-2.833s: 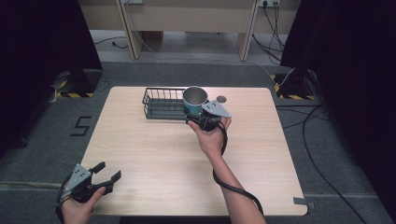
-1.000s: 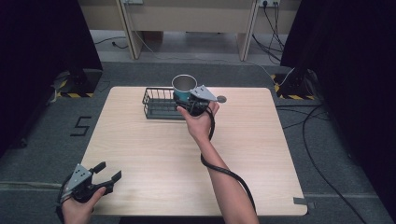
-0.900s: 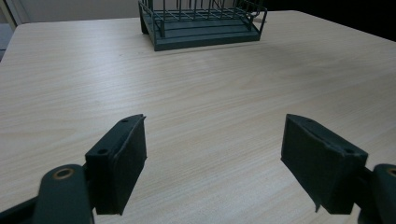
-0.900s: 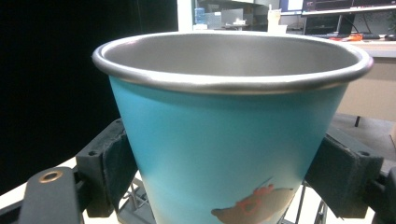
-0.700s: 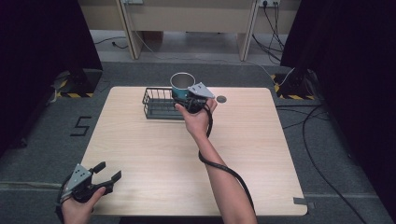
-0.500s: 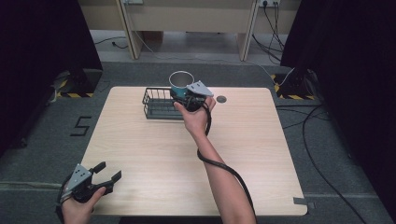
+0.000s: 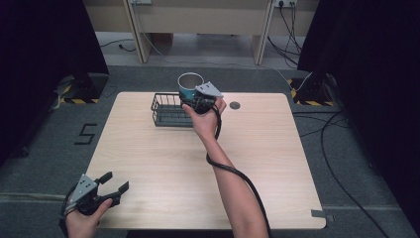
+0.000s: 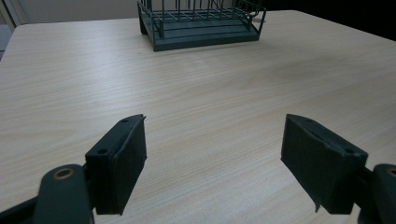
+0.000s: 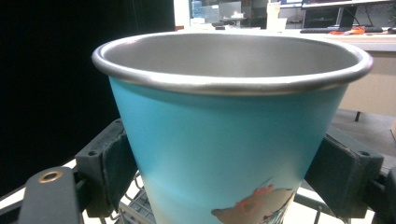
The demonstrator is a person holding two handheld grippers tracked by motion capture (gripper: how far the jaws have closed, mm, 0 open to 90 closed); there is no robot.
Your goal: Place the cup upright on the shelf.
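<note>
Pale wood table (image 7: 163, 163); right hand-held gripper (image 9: 224, 177) clamped on unlettered blue cup (image 9: 224, 140), left hand-held gripper (image 8: 215, 172) agape.

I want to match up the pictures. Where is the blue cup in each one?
High view: the blue cup is near the top middle, held by the right gripper above the wire basket.
Left gripper view: no cup here; the basket sits at the top on the table.
Right gripper view: the cup is huge in the middle, clamped between the jaws.
Shared landmark: the wire basket, its wires below the cup.
</note>
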